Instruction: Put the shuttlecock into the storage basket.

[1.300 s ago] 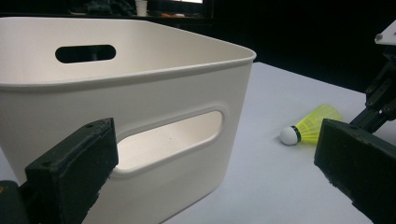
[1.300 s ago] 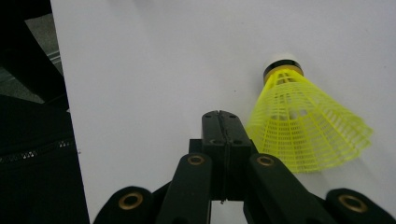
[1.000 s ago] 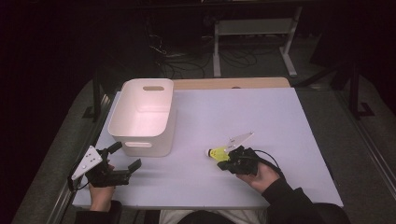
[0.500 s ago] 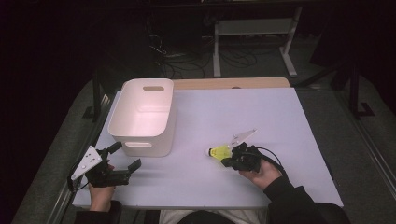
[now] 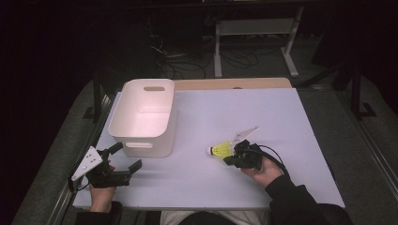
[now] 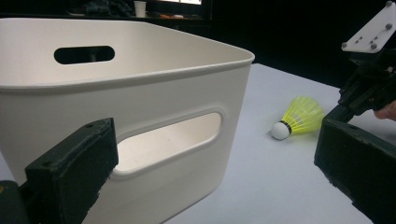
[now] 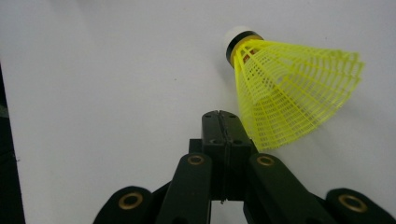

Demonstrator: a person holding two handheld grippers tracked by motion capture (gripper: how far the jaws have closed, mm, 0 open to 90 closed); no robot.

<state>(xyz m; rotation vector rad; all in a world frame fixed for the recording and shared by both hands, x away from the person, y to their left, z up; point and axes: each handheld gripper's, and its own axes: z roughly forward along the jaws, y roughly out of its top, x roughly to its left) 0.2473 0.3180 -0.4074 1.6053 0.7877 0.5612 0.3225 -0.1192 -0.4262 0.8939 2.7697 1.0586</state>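
- I work in a dim lab: my white-covered desk stands lit among darkness.
- Beyond the desk, loose cables and a metal stand crowd the floor.

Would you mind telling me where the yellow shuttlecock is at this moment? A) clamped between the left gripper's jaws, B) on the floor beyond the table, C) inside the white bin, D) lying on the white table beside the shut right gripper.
D: the shuttlecock lies on the white table, just beside the right gripper, whose jaws are pressed together with nothing between them.
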